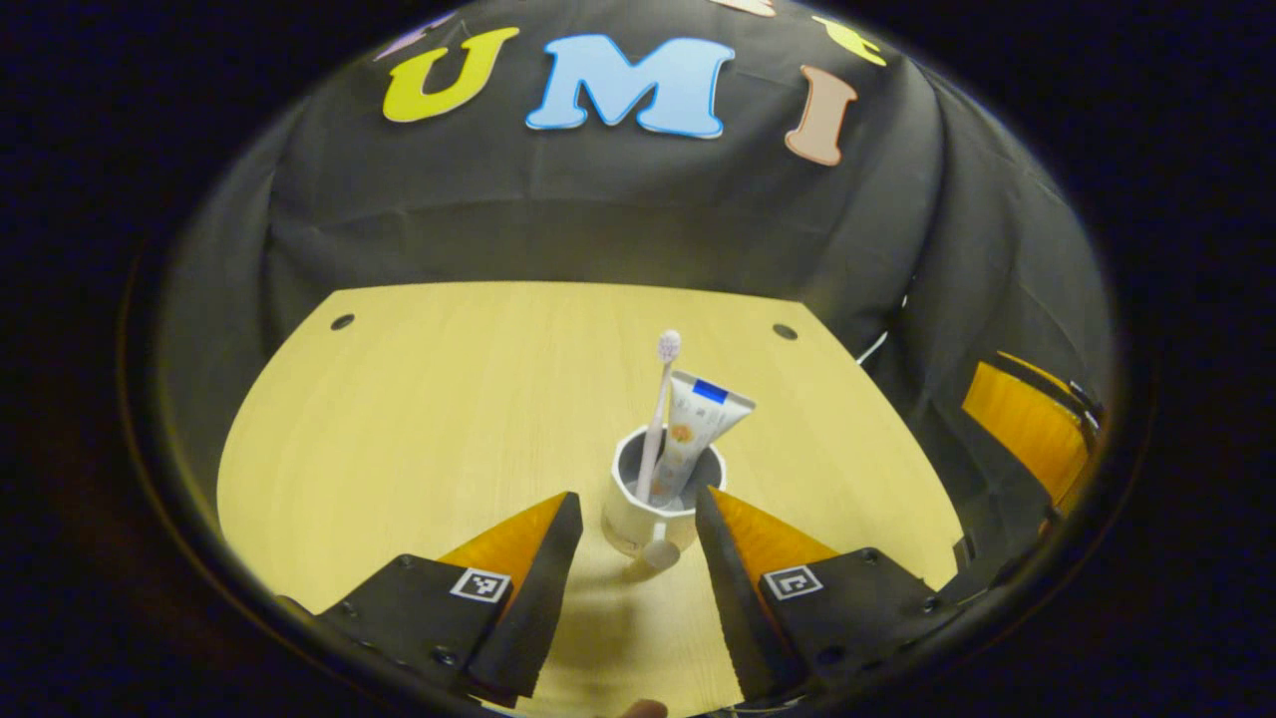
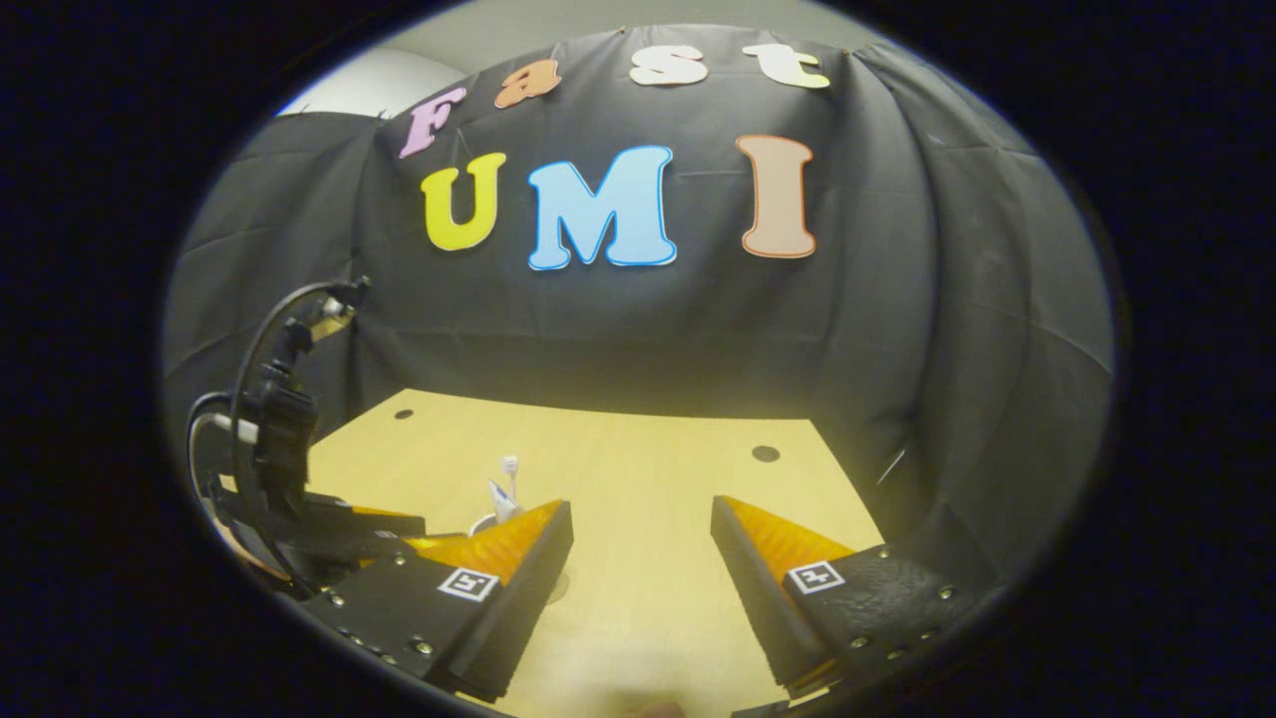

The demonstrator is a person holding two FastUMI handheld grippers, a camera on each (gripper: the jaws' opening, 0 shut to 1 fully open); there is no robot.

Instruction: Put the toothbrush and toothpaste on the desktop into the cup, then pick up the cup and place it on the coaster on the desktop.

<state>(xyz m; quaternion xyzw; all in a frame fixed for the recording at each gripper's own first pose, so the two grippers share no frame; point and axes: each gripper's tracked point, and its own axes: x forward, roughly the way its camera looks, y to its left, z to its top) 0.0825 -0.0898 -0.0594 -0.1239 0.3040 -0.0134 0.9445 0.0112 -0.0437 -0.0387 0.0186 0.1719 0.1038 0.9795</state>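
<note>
The white ceramic cup [image 1: 653, 504] stands upright on the pale wooden desktop [image 1: 419, 419], holding the slim pink toothbrush [image 1: 660, 399] and the white toothpaste tube [image 1: 695, 429]. The left gripper [image 1: 638, 524] is open, one finger each side of the cup, not pressing it. The right gripper [image 2: 638, 538] is open over bare desktop, right of the cup.

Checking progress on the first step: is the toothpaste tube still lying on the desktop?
No, in the left gripper view the toothpaste tube stands inside the cup beside the toothbrush.
</note>
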